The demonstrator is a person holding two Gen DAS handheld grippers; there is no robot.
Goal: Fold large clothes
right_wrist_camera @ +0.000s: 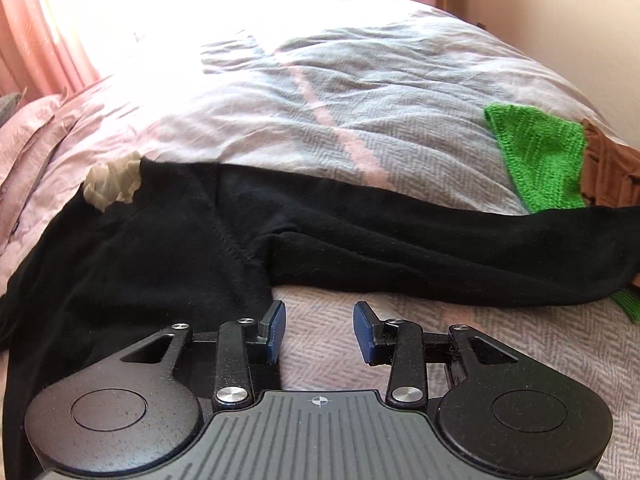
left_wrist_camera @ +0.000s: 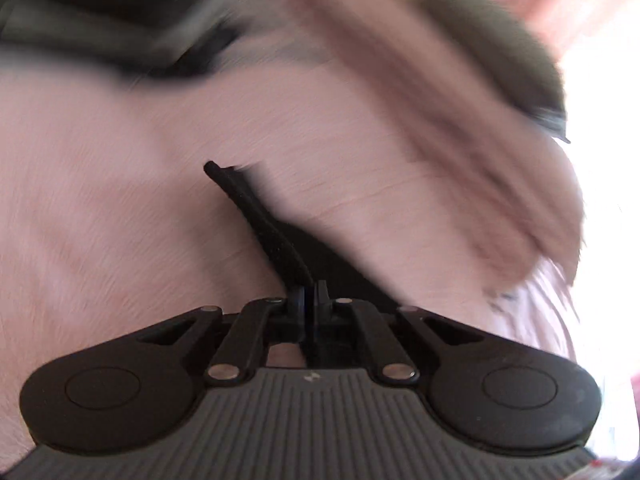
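While the bed [right_wrist_camera: 360, 92] takes up nearly all of the right wrist view under a grey and pink herringbone duvet, one black sweater [right_wrist_camera: 168, 248] sprawls across it, sleeve running out to 3 o'clock. One green knit [right_wrist_camera: 540, 156] sits at 2 o'clock beside something brown [right_wrist_camera: 608, 168], and a cream scrap [right_wrist_camera: 112, 182] is at 10 o'clock. Pink curtains [right_wrist_camera: 44, 36] hang at 11. Right gripper [right_wrist_camera: 320, 330] has its jaws apart with nothing between them. Left gripper [left_wrist_camera: 309, 296] is clamped on a strip of black fabric [left_wrist_camera: 260, 208]; that view is blurry. No readable writing.
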